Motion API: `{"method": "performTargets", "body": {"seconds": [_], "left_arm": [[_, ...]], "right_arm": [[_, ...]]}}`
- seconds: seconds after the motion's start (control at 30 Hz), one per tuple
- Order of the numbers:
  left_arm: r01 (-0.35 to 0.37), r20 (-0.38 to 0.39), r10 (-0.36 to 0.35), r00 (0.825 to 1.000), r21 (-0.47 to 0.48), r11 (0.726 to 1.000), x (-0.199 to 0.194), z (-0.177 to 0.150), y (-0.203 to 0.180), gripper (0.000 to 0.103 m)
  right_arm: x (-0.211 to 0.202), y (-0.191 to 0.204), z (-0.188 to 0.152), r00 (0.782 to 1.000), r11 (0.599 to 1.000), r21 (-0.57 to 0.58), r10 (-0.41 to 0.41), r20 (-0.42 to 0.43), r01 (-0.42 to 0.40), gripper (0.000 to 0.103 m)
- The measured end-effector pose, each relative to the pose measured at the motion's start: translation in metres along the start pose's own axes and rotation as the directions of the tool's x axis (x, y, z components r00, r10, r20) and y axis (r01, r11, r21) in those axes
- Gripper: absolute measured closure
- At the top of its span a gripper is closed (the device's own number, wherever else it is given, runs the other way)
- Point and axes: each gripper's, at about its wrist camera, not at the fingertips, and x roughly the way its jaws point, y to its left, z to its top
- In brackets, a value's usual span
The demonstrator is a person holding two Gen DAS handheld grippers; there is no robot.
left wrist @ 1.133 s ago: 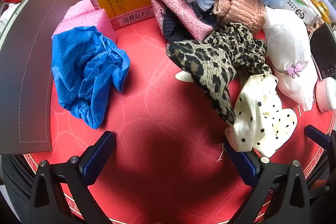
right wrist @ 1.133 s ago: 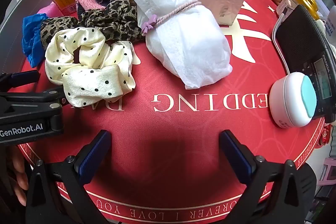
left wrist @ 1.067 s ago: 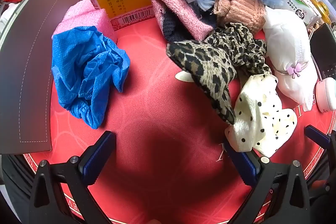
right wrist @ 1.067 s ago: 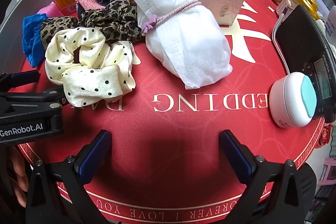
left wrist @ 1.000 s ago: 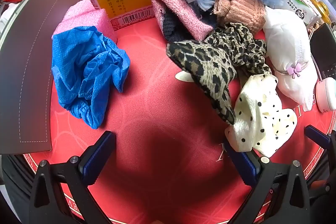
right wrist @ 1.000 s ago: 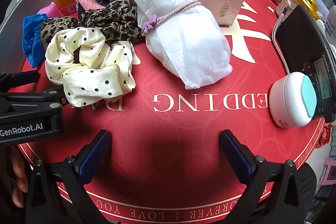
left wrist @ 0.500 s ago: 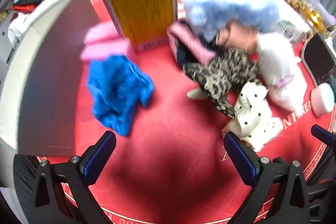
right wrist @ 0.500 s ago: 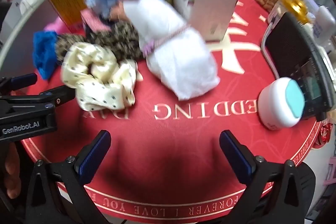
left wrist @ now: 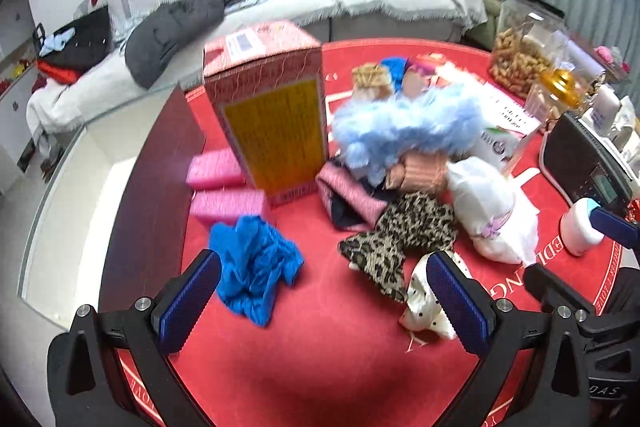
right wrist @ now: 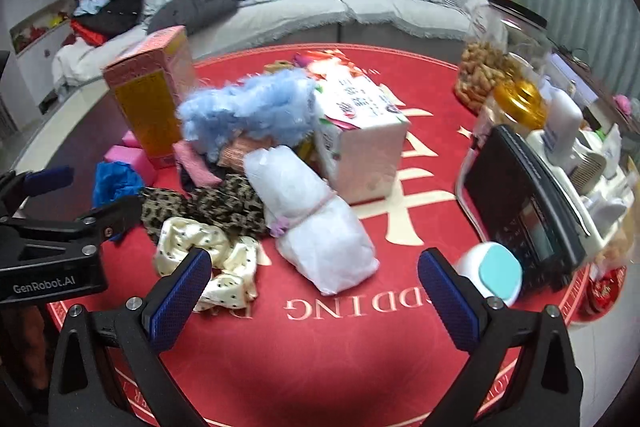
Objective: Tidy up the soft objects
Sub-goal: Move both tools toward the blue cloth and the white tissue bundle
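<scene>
On the red counter (right wrist: 360, 367) little looked sorted. The tall yellow box (left wrist: 272, 131) served as landmark. Right of it the soft things still lay in one heap: the fluffy blue piece (left wrist: 404, 127) on top, the white wrapped bundle (right wrist: 316, 223) further right, the leopard scrunchie (left wrist: 400, 231) in front, the dotted cream scrunchie (right wrist: 208, 259) nearest the cameras. The blue crumpled glove (left wrist: 256, 267) and pink sponges (left wrist: 224, 187) sat apart, left of the box. Both the left claw (left wrist: 320, 299) and right claw (right wrist: 312, 299) stood wide apart, holding nothing, above the counter. Nearly all the sorting seemed left.
</scene>
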Motion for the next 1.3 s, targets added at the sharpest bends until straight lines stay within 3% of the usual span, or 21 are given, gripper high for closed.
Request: {"method": "performTargets", "body": {"seconds": [0.1, 0.47, 0.9, 1.07, 1.3], "left_arm": [[0.028, 0.003, -0.028, 1.000, -0.018, 0.999, 0.004, 0.006, 0.002, 0.000], [0.019, -0.017, -0.019, 1.000, -0.014, 1.000, 0.014, 0.000, 0.007, 0.000], [-0.012, -0.047, 0.012, 0.999, -0.001, 1.000, 0.024, -0.005, 0.020, 0.000], [-0.054, -0.048, 0.056, 0.997, 0.026, 0.998, 0.030, -0.008, 0.020, 0.000], [-0.026, -0.059, 0.024, 0.998, -0.029, 0.999, 0.032, -0.012, 0.030, 0.000]], "right_arm": [[-0.005, 0.001, -0.002, 0.999, 0.999, 0.006, 0.049, 0.019, -0.049, 0.000], [0.004, 0.012, -0.005, 0.996, 0.995, -0.032, 0.093, 0.014, -0.092, 0.000], [0.007, 0.009, -0.001, 0.996, 0.996, -0.005, 0.090, 0.024, -0.090, 0.000], [0.008, 0.008, -0.003, 0.998, 0.998, -0.009, 0.061, 0.016, -0.061, 0.000], [0.016, 0.000, -0.011, 0.998, 0.997, 0.032, 0.064, -0.013, -0.064, 0.003]]}}
